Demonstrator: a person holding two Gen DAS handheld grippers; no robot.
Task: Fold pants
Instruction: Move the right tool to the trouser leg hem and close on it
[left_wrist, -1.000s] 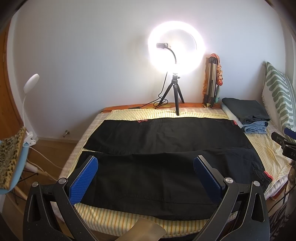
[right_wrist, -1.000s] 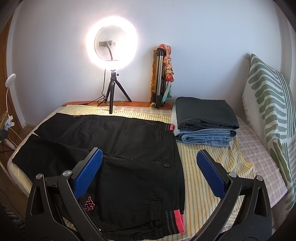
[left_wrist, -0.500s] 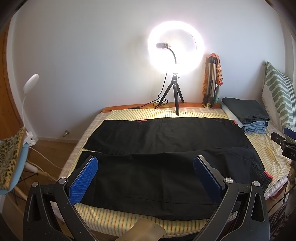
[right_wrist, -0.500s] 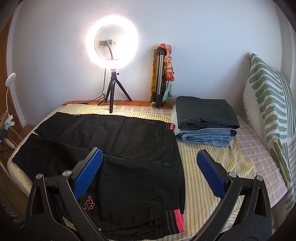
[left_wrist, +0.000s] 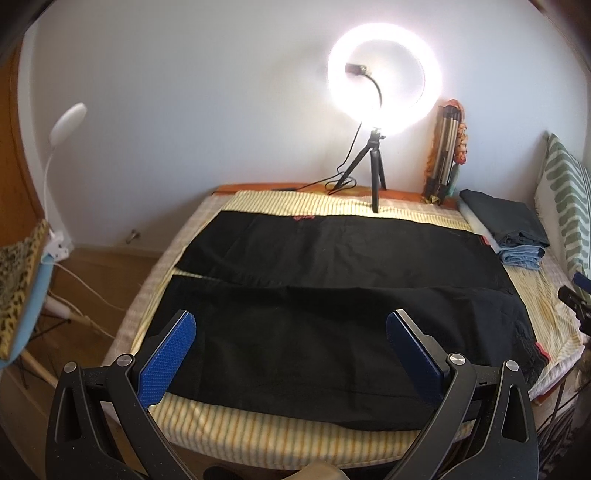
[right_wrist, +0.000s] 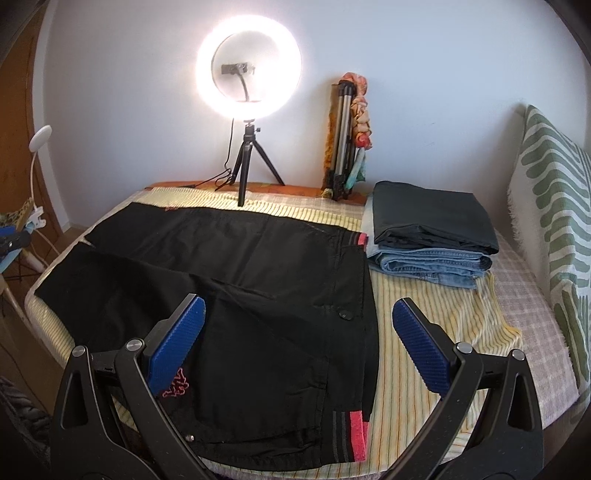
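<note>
Black pants flat on bed; left hand-held gripper, right hand-held gripper both wide, empty, above pants

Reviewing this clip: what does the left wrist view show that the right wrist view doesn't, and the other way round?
Only the left wrist view shows the full leg length of the black pants down to both hems. Only the right wrist view shows the waistband's red-trimmed near corner, the pink logo and the button. Both show the pants spread flat on the striped sheet, the ring light, the stack of folded clothes, and an open, empty hand-held gripper: left, right.
</note>
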